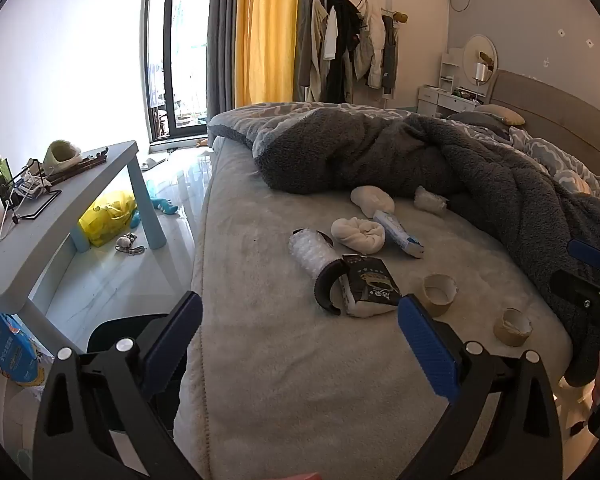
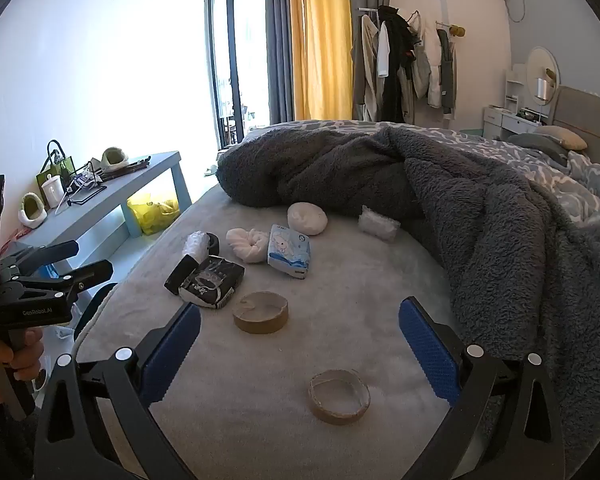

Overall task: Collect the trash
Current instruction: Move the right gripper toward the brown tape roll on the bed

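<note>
We hold both grippers over a bed (image 2: 340,332) covered in a soft grey plush sheet, with a shaggy dark grey fleece blanket (image 2: 500,220) heaped beyond and to the right of the tools. Our right gripper (image 2: 300,340) stands wide apart, its blue ribbed pads (image 2: 428,344) empty; a short, frayed cardboard tape core (image 2: 339,396) lies flat between and just ahead of its fingers, and a second, wider cardboard ring (image 2: 261,312) lies a little farther forward, toward the left finger. Our left gripper (image 1: 300,332) is also spread wide and holds nothing, and from it the same two cores sit ahead to the right, the nearer one (image 1: 513,327) just beyond its right finger. Farther ahead of both tools lies a crumpled black packet (image 2: 212,286) with a curved black strip (image 1: 329,288) against it, a roll of bubble wrap (image 1: 312,254), a knotted white cloth (image 1: 359,233), a blue-and-white tissue pack (image 2: 289,251), a round white pad (image 2: 307,218) and a clear crinkled wrapper (image 2: 378,225) at the blanket's edge. Off to the left, under a pale blue table (image 1: 72,200), a yellow plastic bag (image 1: 107,214) sits on the glossy floor; we cannot tell what it holds.
</note>
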`<state>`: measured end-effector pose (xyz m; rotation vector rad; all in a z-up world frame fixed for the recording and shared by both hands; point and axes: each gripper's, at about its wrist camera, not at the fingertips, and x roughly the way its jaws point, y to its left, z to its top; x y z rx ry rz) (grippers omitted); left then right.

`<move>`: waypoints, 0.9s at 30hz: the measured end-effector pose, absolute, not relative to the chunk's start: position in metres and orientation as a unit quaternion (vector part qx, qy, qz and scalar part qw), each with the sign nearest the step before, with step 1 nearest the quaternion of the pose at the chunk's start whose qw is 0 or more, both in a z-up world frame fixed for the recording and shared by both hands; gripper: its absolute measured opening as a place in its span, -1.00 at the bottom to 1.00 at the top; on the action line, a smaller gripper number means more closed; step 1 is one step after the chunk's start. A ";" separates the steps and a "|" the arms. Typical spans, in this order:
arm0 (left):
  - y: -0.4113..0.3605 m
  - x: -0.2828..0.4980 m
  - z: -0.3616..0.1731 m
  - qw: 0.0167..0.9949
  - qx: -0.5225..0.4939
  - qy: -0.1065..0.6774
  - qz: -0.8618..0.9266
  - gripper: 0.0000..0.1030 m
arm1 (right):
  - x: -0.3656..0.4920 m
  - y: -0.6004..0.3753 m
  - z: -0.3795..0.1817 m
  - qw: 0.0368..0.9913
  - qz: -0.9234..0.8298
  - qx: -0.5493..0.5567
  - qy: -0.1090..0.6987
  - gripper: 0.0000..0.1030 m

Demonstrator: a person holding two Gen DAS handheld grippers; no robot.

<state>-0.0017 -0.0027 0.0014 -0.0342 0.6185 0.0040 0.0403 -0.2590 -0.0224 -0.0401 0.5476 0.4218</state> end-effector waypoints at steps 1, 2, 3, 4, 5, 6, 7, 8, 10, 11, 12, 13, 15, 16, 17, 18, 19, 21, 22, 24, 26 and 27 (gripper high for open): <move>-0.003 -0.002 0.002 0.952 -0.017 0.304 0.001 0.94 | 0.040 -0.259 -0.022 0.941 0.206 -0.020 0.269 0.94; -0.005 -0.002 0.000 0.952 -0.016 0.304 0.001 0.94 | 0.040 -0.259 -0.023 0.940 0.206 -0.021 0.269 0.94; -0.006 -0.002 -0.002 0.952 -0.016 0.304 0.002 0.94 | 0.040 -0.259 -0.023 0.940 0.206 -0.021 0.269 0.94; -0.005 -0.001 -0.002 0.952 -0.016 0.304 0.002 0.94 | 0.040 -0.259 -0.023 0.941 0.206 -0.021 0.269 0.94; -0.006 -0.002 -0.003 0.952 -0.017 0.305 0.002 0.94 | 0.041 -0.259 -0.023 0.941 0.206 -0.020 0.269 0.94; -0.007 -0.002 -0.003 0.952 -0.017 0.305 0.002 0.94 | 0.041 -0.259 -0.023 0.941 0.206 -0.020 0.270 0.94; -0.006 -0.002 -0.002 0.953 -0.017 0.304 0.002 0.94 | 0.041 -0.259 -0.023 0.941 0.205 -0.021 0.270 0.94; -0.006 -0.002 -0.003 0.952 -0.017 0.304 0.002 0.94 | 0.041 -0.259 -0.023 0.941 0.205 -0.022 0.270 0.94; -0.008 -0.002 -0.003 0.952 -0.016 0.304 0.001 0.94 | 0.041 -0.257 -0.023 0.940 0.207 -0.023 0.270 0.94; -0.008 -0.003 -0.002 0.952 -0.016 0.304 0.000 0.94 | 0.041 -0.257 -0.023 0.940 0.207 -0.023 0.270 0.94; -0.009 -0.003 -0.001 0.952 -0.016 0.304 0.000 0.94 | 0.041 -0.258 -0.023 0.940 0.207 -0.023 0.270 0.94; -0.008 -0.002 0.000 0.952 -0.016 0.304 0.000 0.94 | 0.042 -0.258 -0.024 0.940 0.207 -0.023 0.270 0.94; -0.009 -0.002 0.000 0.952 -0.017 0.304 0.001 0.94 | 0.042 -0.256 -0.024 0.940 0.207 -0.024 0.270 0.94; -0.009 -0.002 0.000 0.952 -0.016 0.304 0.001 0.94 | 0.042 -0.256 -0.024 0.940 0.206 -0.025 0.270 0.94; -0.010 0.000 -0.001 0.952 -0.017 0.305 0.000 0.94 | 0.042 -0.256 -0.024 0.940 0.207 -0.024 0.270 0.94; -0.010 0.000 -0.001 0.952 -0.016 0.305 0.001 0.94 | 0.042 -0.256 -0.025 0.940 0.207 -0.025 0.271 0.94; -0.010 0.000 -0.001 0.952 -0.016 0.305 0.002 0.94 | 0.041 -0.256 -0.025 0.939 0.208 -0.025 0.271 0.94; -0.007 0.000 -0.001 0.953 -0.016 0.304 -0.001 0.94 | 0.041 -0.256 -0.027 0.939 0.207 -0.028 0.275 0.94; -0.008 -0.001 0.000 0.953 -0.015 0.301 -0.002 0.94 | 0.041 -0.254 -0.029 0.938 0.207 -0.030 0.277 0.94; -0.007 -0.003 0.000 0.956 -0.006 0.294 -0.002 0.94 | 0.041 -0.252 -0.031 0.936 0.208 -0.034 0.282 0.94; -0.008 -0.004 0.000 0.958 0.008 0.288 0.000 0.94 | 0.041 -0.250 -0.035 0.933 0.212 -0.041 0.288 0.94; -0.009 -0.003 -0.001 0.958 0.013 0.288 -0.001 0.94 | 0.042 -0.250 -0.039 0.931 0.214 -0.044 0.293 0.94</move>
